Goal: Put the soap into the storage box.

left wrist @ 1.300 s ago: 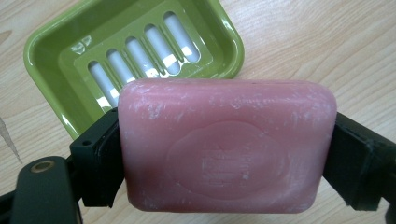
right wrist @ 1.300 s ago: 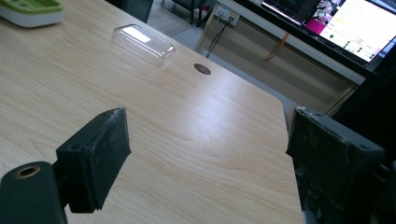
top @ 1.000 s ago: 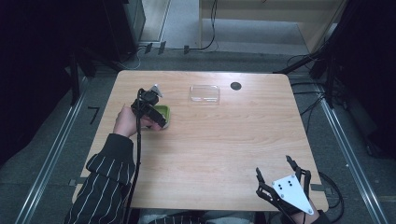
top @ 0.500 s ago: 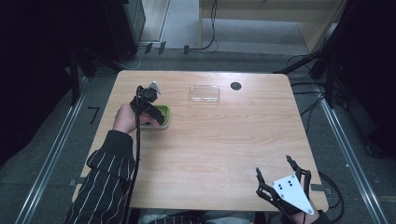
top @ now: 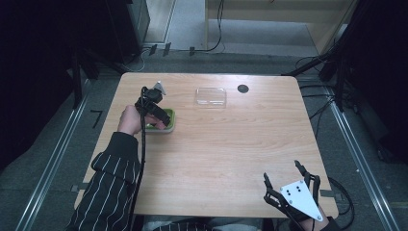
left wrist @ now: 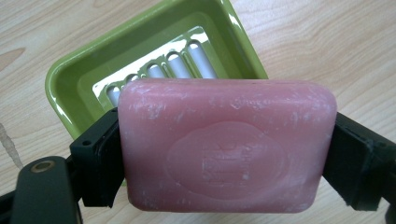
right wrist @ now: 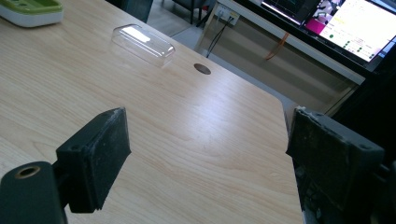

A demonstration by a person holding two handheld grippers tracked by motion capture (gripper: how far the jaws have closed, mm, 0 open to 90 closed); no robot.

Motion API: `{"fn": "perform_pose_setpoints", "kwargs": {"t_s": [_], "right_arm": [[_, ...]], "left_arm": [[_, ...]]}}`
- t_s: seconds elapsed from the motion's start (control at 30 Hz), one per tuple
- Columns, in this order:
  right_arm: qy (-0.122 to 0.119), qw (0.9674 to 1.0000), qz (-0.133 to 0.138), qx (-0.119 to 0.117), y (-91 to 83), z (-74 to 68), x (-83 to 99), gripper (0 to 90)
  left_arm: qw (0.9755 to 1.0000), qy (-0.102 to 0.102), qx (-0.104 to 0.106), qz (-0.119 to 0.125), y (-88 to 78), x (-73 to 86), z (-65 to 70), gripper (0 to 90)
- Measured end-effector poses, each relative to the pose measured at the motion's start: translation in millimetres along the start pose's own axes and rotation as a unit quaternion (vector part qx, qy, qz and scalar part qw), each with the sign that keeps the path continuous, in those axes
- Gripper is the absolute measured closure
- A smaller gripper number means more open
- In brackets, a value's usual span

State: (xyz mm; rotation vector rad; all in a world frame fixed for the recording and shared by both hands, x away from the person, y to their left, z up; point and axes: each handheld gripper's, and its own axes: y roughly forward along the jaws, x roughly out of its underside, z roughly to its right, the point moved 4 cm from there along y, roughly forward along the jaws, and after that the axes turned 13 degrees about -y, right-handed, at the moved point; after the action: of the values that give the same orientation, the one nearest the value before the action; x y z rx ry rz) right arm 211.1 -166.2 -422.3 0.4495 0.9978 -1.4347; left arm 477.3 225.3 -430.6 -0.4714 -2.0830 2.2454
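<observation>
My high view sits above the near edge of the counter and looks forward and down, taking in the whole top. My left gripper view rides the left tool and peers steeply down, very close over the green soap dish. My right gripper view looks low and slantwise across the counter from its near right corner. It shares the clear plastic lid and that dish with the high view.
</observation>
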Motion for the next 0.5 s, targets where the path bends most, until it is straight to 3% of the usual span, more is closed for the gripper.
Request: {"fn": "perform_pose_setpoints", "kwargs": {"t_s": [0.27,0.5], "right_arm": [[0.000,1.0000,0.000,0.000,0.1,0.0,0.0,13.0],[-0.001,1.0000,0.000,0.000,-0.1,-0.1,0.0,13.0]], "left_arm": [[0.9998,-0.020,-0.003,0.001,3.7,-7.0,-2.8,13.7],[0.9986,-0.054,-0.004,0.002,13.1,-10.9,-9.1,13.7]]}}
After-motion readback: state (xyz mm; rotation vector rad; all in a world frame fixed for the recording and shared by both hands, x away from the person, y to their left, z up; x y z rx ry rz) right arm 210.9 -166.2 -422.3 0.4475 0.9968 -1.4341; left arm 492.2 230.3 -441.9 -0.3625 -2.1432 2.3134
